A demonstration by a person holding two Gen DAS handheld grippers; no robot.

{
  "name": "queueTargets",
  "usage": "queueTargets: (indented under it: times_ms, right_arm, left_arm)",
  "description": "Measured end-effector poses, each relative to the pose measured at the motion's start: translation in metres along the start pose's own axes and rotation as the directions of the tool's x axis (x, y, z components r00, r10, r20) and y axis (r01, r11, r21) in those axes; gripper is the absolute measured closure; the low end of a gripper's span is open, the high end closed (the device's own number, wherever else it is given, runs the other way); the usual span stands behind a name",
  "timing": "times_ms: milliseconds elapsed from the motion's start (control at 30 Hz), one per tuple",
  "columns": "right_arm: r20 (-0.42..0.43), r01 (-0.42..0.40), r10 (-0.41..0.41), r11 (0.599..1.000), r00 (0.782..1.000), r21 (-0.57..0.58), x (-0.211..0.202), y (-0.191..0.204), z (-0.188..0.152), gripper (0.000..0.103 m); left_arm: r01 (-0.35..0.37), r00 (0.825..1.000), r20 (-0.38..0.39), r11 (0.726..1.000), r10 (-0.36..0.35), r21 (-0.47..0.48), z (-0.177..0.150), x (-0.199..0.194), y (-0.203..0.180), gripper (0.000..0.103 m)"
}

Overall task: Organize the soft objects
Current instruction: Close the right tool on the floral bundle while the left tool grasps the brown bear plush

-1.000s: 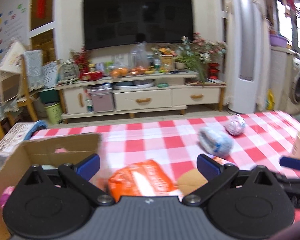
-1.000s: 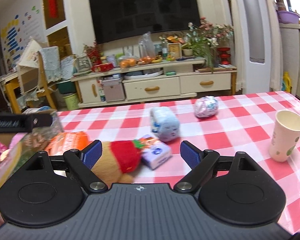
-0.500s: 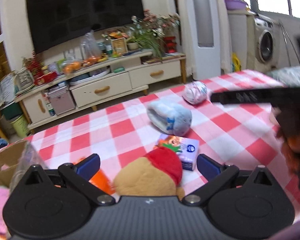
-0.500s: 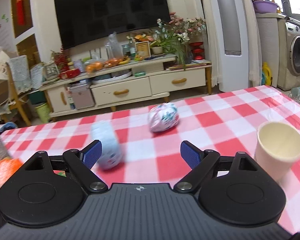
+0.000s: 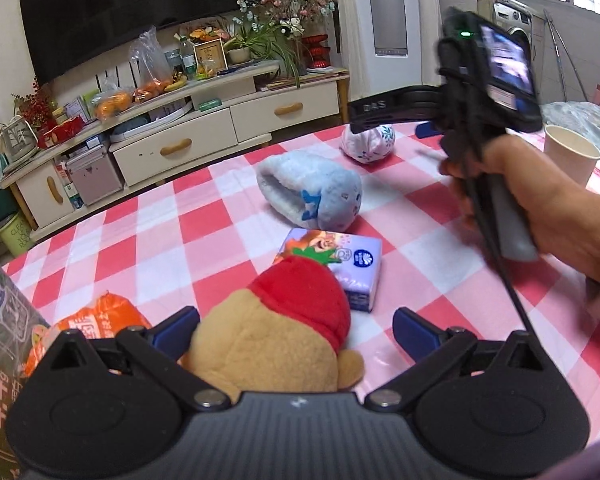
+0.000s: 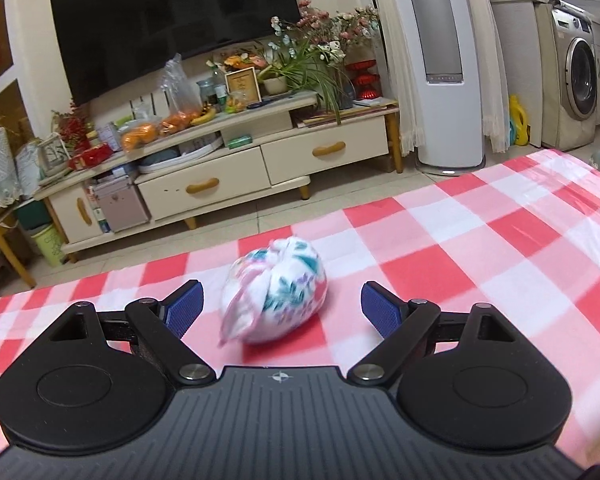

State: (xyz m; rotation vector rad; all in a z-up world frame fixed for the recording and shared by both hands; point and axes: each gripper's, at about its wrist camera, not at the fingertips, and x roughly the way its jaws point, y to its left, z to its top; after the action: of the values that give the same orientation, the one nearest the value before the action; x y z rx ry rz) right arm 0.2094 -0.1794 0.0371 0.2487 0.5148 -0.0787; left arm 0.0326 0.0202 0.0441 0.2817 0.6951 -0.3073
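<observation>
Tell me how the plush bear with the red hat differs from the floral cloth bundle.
The plush bear is tan and fuzzy with a red hat; the floral cloth bundle is white with teal and pink print. The bear sits between the left claw fingers, the bundle between the right claw fingers. Both rest on the checked tablecloth, ungripped.

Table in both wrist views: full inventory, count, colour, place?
plush bear: 1, tan with red hat, between the left claw's fingers
tissue pack: 1, purple, just beyond the bear
fleece roll: 1, light blue, mid table
floral cloth bundle: 1, white with teal print, far side, between the right claw's fingers
orange packet: 1, left of the bear
paper cup: 1, cream, far right
tablecloth: 1, red and white check
left claw: open around the bear
right claw: open around the bundle
hand: 1, gripping the right claw's handle
</observation>
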Motion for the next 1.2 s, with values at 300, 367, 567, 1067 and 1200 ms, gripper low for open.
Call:
queueTargets:
  times_ms: [300,367,567,1067,1200]
  right_arm:
    - [-0.058,0.012,-0.014,0.999,0.998,-0.032,0.05,0.0,0.013,0.0]
    - [-0.067,0.0,-0.004,0.999,0.998,-0.054,0.052,0.004,0.013,0.02]
    - [-0.061,-0.02,0.012,0.991,0.998,-0.133,0.038,0.012,0.006,0.021]
    - [-0.098,-0.109,0.092,0.976,0.991,-0.188,-0.054,-0.001,-0.043,0.021]
    - [-0.118,-0.135,0.115,0.974,0.986,-0.18,-0.085,-0.009,-0.061,0.021]
  left_arm:
    - [-0.014,1.0,0.0,1.0,0.014,-0.025,0.001,-0.002,-0.007,0.014]
    - [-0.027,1.0,0.001,0.999,0.027,-0.033,0.002,-0.002,-0.009,0.02]
    - [-0.032,0.999,0.007,0.997,0.033,-0.075,0.001,-0.005,-0.01,0.028]
    - [0.062,0.998,0.005,0.995,-0.061,-0.078,-0.015,-0.031,-0.035,0.029]
    - [0.089,0.996,-0.003,0.993,-0.089,-0.082,-0.021,-0.037,-0.037,0.024]
